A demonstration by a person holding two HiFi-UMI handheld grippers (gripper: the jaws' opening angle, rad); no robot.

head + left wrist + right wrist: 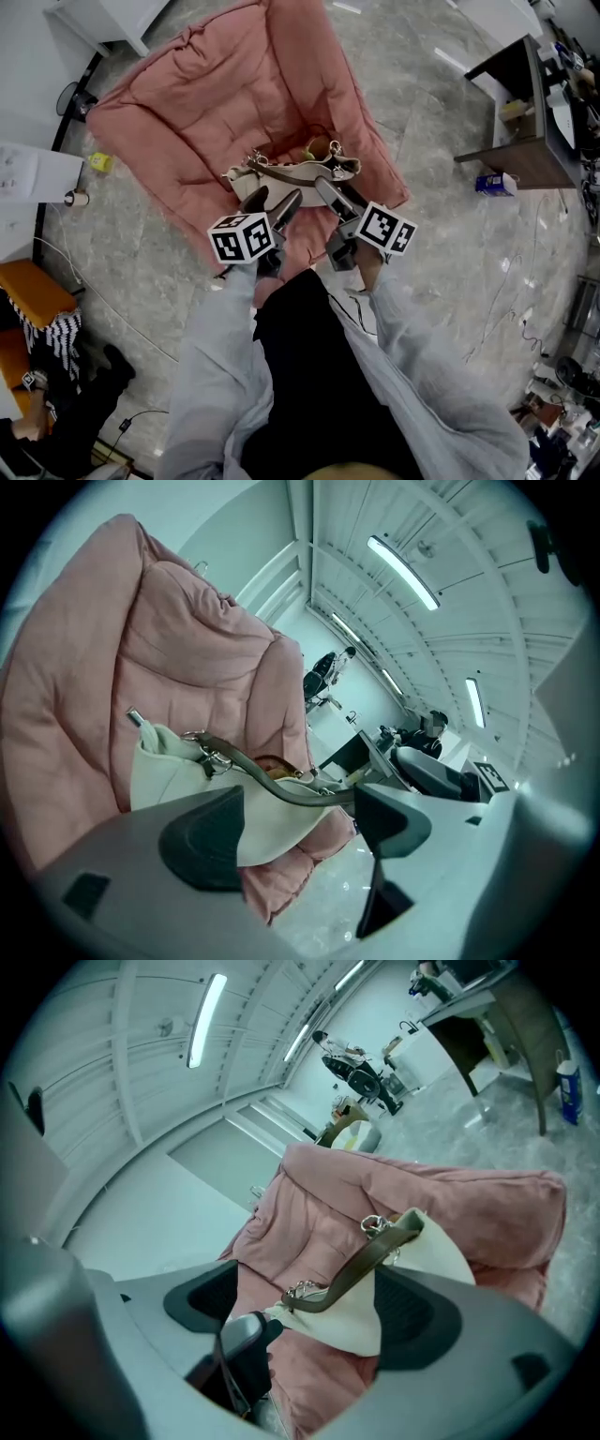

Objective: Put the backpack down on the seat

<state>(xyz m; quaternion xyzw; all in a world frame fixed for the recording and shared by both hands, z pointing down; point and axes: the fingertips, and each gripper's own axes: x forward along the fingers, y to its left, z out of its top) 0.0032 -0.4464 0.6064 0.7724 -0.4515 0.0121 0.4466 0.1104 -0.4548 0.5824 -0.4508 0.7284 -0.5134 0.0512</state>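
Observation:
The backpack [291, 173] is a cream bag with an olive strap [272, 785]. It rests on the front part of the pink cushioned seat [234, 94]. My left gripper [272, 202] hovers just short of the bag's near side, jaws wide apart. Close beside it, my right gripper [339, 195] is likewise spread wide. In the left gripper view the bag [178, 771] and its strap show between the open jaws of the left gripper [295, 822], with no pad pressing on them. The right gripper view shows the bag [422, 1260] on the seat [375, 1194] beyond the open right gripper [309, 1312].
A dark desk [525, 103] stands at the right, with a blue carton [494, 184] on the marble floor beside it. A yellow object [99, 162] and an orange stool [33, 286] sit at the left. A person [47, 412] sits at the lower left. Cables trail over the floor.

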